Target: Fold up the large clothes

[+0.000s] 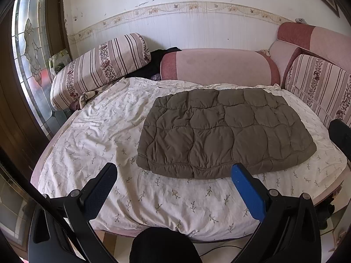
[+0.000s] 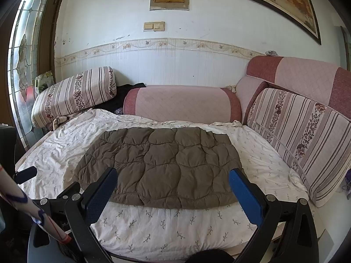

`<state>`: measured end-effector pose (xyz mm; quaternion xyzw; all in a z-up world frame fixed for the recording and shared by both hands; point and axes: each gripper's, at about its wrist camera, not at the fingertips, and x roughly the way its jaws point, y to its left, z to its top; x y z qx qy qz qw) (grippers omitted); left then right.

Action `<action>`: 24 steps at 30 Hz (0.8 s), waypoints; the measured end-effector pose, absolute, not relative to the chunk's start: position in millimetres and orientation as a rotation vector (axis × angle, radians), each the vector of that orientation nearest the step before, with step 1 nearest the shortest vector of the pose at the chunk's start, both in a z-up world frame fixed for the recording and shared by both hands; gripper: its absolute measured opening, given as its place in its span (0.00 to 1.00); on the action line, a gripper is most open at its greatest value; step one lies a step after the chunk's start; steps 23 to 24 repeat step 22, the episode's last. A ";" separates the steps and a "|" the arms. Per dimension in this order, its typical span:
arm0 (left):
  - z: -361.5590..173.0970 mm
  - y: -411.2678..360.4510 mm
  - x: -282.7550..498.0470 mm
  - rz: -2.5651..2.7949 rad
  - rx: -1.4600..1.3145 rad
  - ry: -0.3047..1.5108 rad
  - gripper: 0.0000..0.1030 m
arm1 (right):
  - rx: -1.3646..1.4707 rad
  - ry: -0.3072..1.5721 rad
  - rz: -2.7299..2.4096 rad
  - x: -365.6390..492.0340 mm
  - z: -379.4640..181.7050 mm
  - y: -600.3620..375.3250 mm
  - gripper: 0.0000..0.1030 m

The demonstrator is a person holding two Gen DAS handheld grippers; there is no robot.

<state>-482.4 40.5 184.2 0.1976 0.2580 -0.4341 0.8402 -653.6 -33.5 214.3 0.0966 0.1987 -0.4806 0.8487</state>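
On the bed point(image 1: 92, 131), a folded olive quilted garment point(image 1: 223, 131) lies flat on the floral sheet, right of centre. Near it, the left hand-held gripper point(image 1: 173, 171) and right hand-held gripper point(image 2: 173, 175) hover spread wide, empty.

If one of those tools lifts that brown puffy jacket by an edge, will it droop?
Probably: the quilted brown jacket lies soft and puffed on the floral sheet, so it should sag. Its padding suggests bulky but light. It may spring partly open.
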 end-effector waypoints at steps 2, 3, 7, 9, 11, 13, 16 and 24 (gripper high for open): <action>184.3 40.6 -482.3 -0.917 0.417 0.545 1.00 | 0.199 0.419 -1.013 -653.9 214.6 -30.0 1.00; 184.3 40.8 -482.2 -0.918 0.416 0.544 1.00 | 0.198 0.419 -1.011 -653.9 214.9 -28.2 1.00; 186.7 42.5 -483.8 -0.915 0.406 0.539 1.00 | 0.191 0.416 -1.012 -654.9 218.5 -19.7 1.00; 189.4 45.4 -485.1 -0.916 0.399 0.536 1.00 | 0.189 0.414 -1.012 -655.2 220.2 -17.0 1.00; 192.8 48.8 -486.8 -0.918 0.389 0.532 1.00 | 0.188 0.413 -1.009 -656.0 222.2 -14.5 1.00; 196.5 53.1 -488.1 -0.915 0.378 0.526 1.00 | 0.187 0.411 -1.012 -656.1 224.2 -12.7 1.00; 202.4 60.4 -486.0 -0.909 0.355 0.518 1.00 | 0.192 0.407 -1.008 -656.8 226.8 -10.1 1.00; 213.7 70.8 -472.1 -0.896 0.320 0.516 1.00 | 0.206 0.410 -0.993 -658.3 230.3 -12.4 1.00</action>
